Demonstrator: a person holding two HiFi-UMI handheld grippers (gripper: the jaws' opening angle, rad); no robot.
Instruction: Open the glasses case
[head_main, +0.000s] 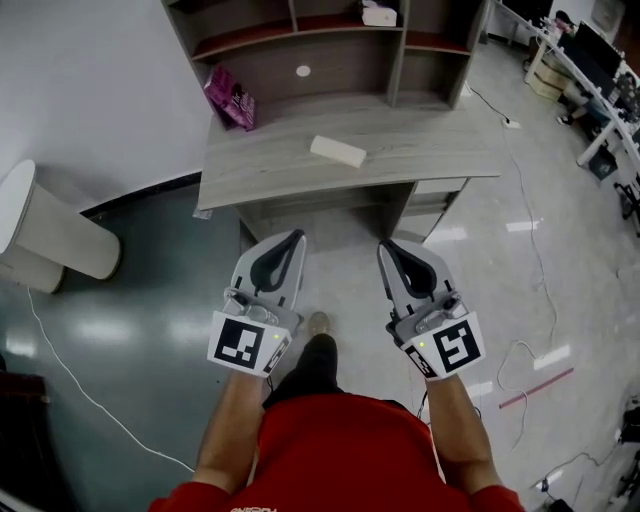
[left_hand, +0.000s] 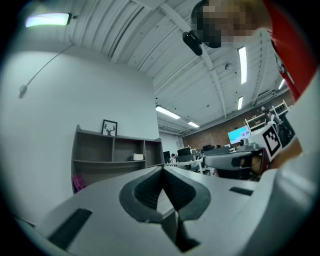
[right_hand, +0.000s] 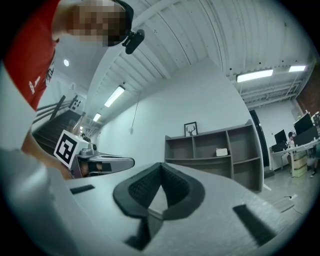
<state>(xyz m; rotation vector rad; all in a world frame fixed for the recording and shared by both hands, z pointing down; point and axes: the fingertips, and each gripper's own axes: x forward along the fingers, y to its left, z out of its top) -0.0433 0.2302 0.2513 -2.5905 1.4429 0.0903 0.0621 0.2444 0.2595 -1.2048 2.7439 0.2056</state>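
Left hand-held gripper (head_main: 297, 236) and right hand-held gripper (head_main: 384, 245) pressed together, empty; spread them before reaching the glasses case (head_main: 338, 151) on the table (head_main: 430, 150).

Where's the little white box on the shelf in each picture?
Head view: white box at the top edge, right of centre, at the right end of the middle compartment.
Left gripper view: white box left of centre, just below mid-height, same compartment.
Right gripper view: white box right of centre, just below mid-height.
Shared landmark: the grey shelf unit that holds it, seen in all three.
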